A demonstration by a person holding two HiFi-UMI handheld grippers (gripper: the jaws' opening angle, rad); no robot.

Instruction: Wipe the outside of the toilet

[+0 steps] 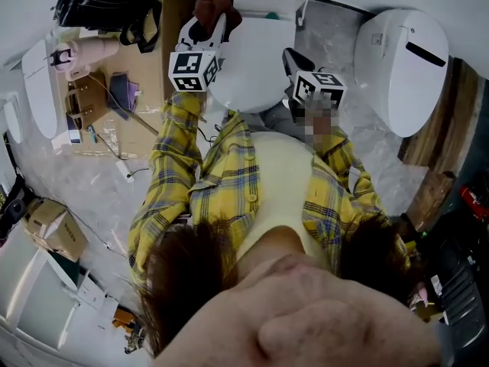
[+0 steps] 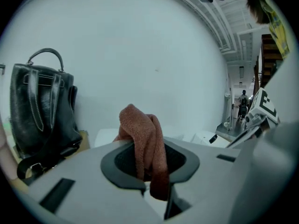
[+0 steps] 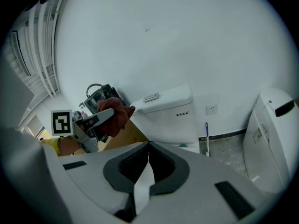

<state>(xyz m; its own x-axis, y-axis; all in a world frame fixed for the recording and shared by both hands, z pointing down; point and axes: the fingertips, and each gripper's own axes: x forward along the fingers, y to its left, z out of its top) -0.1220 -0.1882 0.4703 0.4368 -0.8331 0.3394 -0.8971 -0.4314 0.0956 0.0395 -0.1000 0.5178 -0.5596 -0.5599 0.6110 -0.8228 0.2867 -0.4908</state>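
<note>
Head cam's looking steeply down from above the toilet (image 1: 252, 67); both gripper cams are facing the wall (image 2: 140, 55) along their jaws, the right one also catching that toilet.

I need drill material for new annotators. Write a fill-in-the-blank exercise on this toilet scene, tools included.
1. The left tool is shut on a reddish-brown ____.
2. The right tool has its jaws together with ____ between them.
3. The bag standing beside the toilet is ____ in colour.
Missing words: cloth; nothing; black.
</note>
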